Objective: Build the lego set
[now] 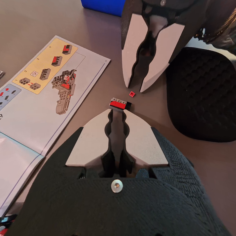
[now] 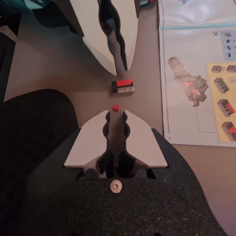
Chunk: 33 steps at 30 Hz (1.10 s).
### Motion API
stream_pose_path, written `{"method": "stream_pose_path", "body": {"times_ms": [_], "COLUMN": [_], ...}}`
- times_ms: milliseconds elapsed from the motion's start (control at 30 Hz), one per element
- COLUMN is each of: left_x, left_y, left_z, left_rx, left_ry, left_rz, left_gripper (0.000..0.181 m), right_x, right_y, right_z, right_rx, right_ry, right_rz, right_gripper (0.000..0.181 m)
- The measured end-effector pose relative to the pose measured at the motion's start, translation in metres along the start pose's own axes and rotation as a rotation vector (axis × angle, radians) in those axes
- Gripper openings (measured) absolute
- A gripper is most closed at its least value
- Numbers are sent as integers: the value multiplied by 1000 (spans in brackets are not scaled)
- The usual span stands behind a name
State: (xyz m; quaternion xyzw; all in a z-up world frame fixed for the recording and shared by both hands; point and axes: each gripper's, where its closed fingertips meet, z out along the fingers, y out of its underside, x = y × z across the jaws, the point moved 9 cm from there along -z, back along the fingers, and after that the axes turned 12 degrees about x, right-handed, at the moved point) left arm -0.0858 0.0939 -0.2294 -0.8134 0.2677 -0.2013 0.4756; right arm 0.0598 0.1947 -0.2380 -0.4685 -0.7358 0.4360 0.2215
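A small assembly (image 1: 120,104) of grey, red and black bricks, with a row of three grey studs, lies on the grey table. It also shows in the right wrist view (image 2: 122,86). A tiny red piece (image 1: 132,94) lies loose just beyond it, also seen in the right wrist view (image 2: 116,107). My left gripper (image 1: 116,110) is narrowly open and empty, its tips right at the assembly's near edge. My right gripper (image 2: 116,112) faces it from the other side, narrowly open and empty, its tips just short of the red piece. Each gripper shows in the other's view (image 2: 121,72) (image 1: 134,89).
An open instruction booklet (image 1: 57,95) lies left of the assembly, on the right in the right wrist view (image 2: 191,89). A black textured pad (image 1: 204,95) lies on the opposite side (image 2: 38,127). A blue box (image 1: 104,6) stands at the far edge. There is about 6 centimeters between the tips of the two grippers.
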Motion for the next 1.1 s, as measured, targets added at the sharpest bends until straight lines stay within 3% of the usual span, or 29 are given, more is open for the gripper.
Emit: {"method": "stream_pose_path", "body": {"times_ms": [233, 400, 533, 700, 1000, 1100], "left_x": [4, 5, 11, 13, 23, 24], "left_y": [-5, -10, -19, -27, -29, -29], "left_z": [-7, -18, -26, -36, -38, -41], "left_rx": [107, 301, 507, 711, 694, 753], "left_ry": [-53, -62, 174, 482, 574, 647], "left_rz": [-32, -314, -571, -774, -748, -779], "left_gripper": [18, 20, 6, 5, 4, 4], "right_x": [-5, -18, -42, -54, -64, -65], "right_y": [-1, -30, -75, -96, -107, -112], "right_z": [7, -6, -22, -33, -31, -34], "right_rx": [8, 85, 170, 251, 251, 361], "right_ry": [30, 160, 241, 193, 169, 150], "right_rz": [-59, -295, -548, -590, -658, -639], "right_gripper": [8, 8, 8, 8, 7, 7]}}
